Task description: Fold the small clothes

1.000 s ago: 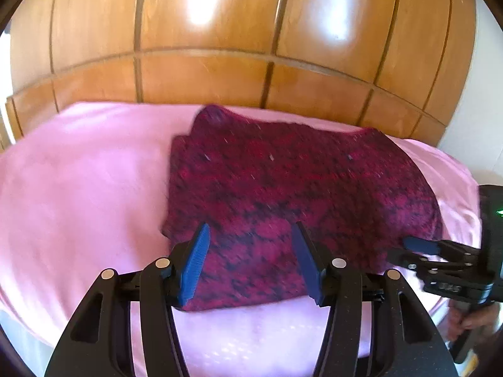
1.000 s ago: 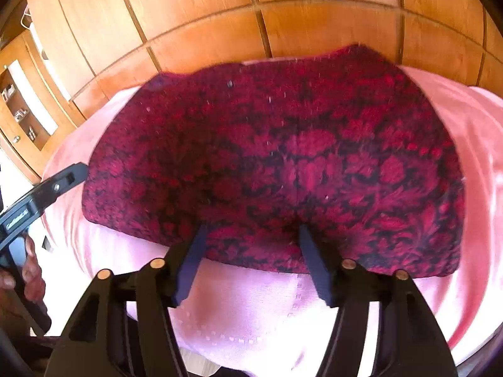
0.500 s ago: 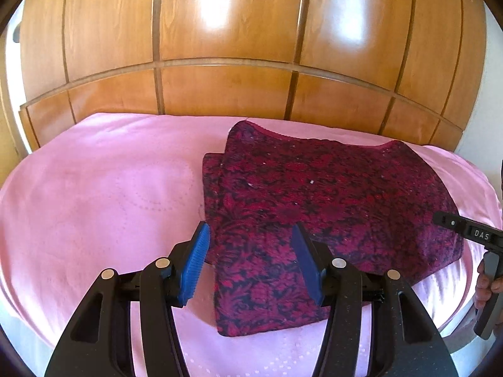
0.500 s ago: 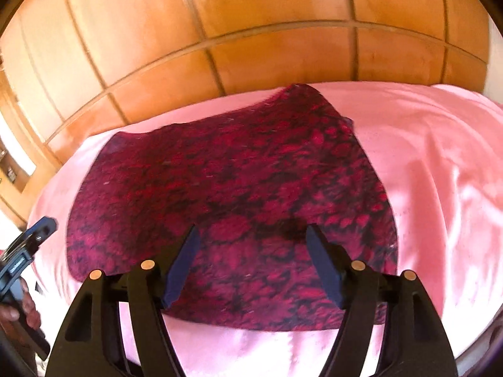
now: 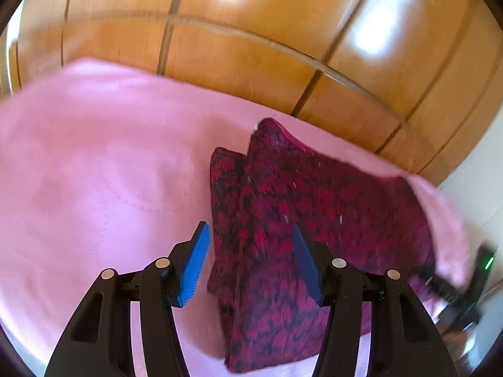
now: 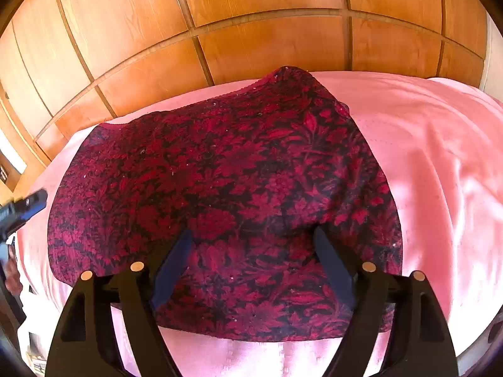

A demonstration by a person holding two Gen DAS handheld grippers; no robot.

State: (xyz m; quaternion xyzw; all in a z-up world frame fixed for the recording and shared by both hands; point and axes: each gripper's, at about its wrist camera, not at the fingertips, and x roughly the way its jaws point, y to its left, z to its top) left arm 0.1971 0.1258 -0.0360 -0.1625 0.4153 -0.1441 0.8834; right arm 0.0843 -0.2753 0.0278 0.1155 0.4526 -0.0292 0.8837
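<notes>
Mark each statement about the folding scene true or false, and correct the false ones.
1. The red and black patterned garment lies on a pink cloth. True.
2. The right gripper is clamped on the garment. False: its jaws stand open, holding nothing.
3. Wooden panels rise behind the bed. True.
4. The left gripper holds a sock. False: it is open and empty, above the garment's edge.
5. The garment is plain white. False: it is dark red with a black floral pattern.
</notes>
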